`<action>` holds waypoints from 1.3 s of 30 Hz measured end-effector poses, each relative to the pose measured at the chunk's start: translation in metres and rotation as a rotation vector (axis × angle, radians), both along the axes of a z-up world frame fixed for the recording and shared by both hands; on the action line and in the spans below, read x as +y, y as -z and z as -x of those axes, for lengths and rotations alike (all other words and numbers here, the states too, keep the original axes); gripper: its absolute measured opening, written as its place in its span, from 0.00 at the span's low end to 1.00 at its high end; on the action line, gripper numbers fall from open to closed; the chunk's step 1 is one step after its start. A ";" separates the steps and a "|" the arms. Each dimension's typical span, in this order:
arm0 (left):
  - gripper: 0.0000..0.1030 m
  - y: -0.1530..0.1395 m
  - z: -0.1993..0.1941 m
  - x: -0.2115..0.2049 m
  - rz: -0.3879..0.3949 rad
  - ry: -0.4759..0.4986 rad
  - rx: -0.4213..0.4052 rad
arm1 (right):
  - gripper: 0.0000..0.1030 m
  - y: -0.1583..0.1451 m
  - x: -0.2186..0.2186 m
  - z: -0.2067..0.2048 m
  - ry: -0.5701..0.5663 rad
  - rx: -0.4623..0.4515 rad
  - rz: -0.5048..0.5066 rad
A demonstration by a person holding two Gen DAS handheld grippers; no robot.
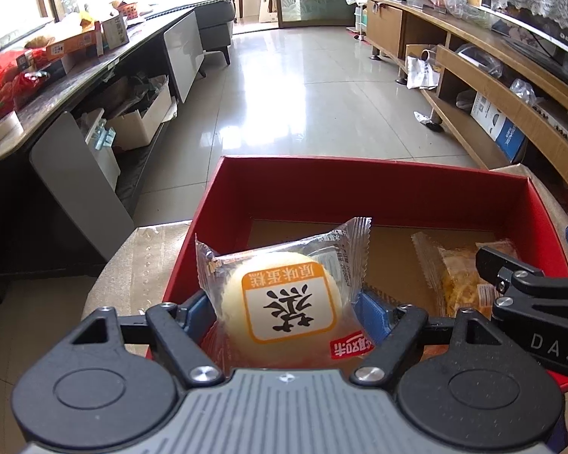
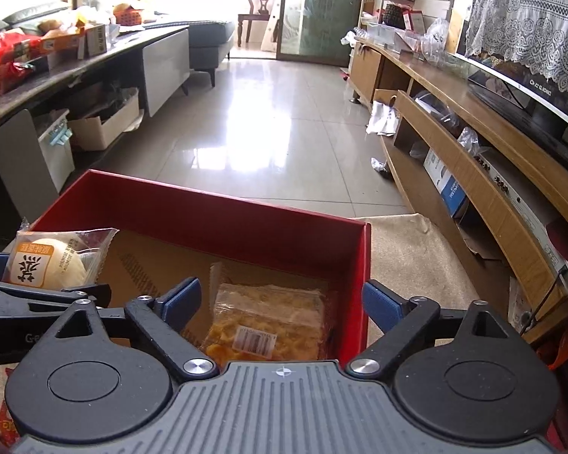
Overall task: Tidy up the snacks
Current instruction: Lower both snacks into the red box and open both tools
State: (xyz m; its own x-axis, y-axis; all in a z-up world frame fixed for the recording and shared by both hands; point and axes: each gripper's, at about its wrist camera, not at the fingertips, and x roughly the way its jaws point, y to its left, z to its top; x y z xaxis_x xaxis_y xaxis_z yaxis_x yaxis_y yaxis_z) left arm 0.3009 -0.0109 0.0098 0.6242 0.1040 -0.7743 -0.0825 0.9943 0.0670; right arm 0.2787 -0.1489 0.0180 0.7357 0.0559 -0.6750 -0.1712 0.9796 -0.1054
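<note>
A red open box (image 1: 359,185) stands on a beige-covered surface; it also shows in the right wrist view (image 2: 223,223). My left gripper (image 1: 284,306) is shut on a wrapped round cake (image 1: 284,299) with an orange label and holds it over the box's left side; the cake also shows in the right wrist view (image 2: 49,261). My right gripper (image 2: 280,302) is open above a clear packet of yellow pastry (image 2: 269,321) that lies on the box floor at the right; the packet also shows in the left wrist view (image 1: 458,276).
A dark counter (image 1: 75,75) with snack bags and boxes runs along the left. A wooden TV unit (image 2: 473,143) runs along the right. Shiny tiled floor (image 1: 303,87) lies beyond the box. The right gripper's arm (image 1: 530,295) reaches in beside the left one.
</note>
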 end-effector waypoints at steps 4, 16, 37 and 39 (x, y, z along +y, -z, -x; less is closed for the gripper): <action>0.73 0.002 -0.002 0.000 0.012 0.000 0.018 | 0.92 -0.001 -0.001 0.001 0.007 -0.003 0.009; 0.74 0.001 0.000 -0.003 -0.008 -0.001 0.023 | 0.96 -0.005 -0.006 0.008 0.017 -0.002 0.022; 0.75 -0.023 0.045 0.000 0.009 0.000 -0.019 | 0.97 -0.023 -0.004 0.044 0.013 -0.021 0.007; 0.75 -0.024 0.048 0.002 0.008 0.000 -0.017 | 0.97 -0.022 -0.003 0.047 0.013 -0.016 0.008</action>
State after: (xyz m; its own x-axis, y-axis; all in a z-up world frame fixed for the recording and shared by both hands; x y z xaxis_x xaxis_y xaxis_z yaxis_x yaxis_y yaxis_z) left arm 0.2528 -0.0091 0.0337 0.6372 0.0981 -0.7645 -0.0838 0.9948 0.0578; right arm 0.2317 -0.1524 0.0404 0.7470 0.0411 -0.6635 -0.1566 0.9809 -0.1156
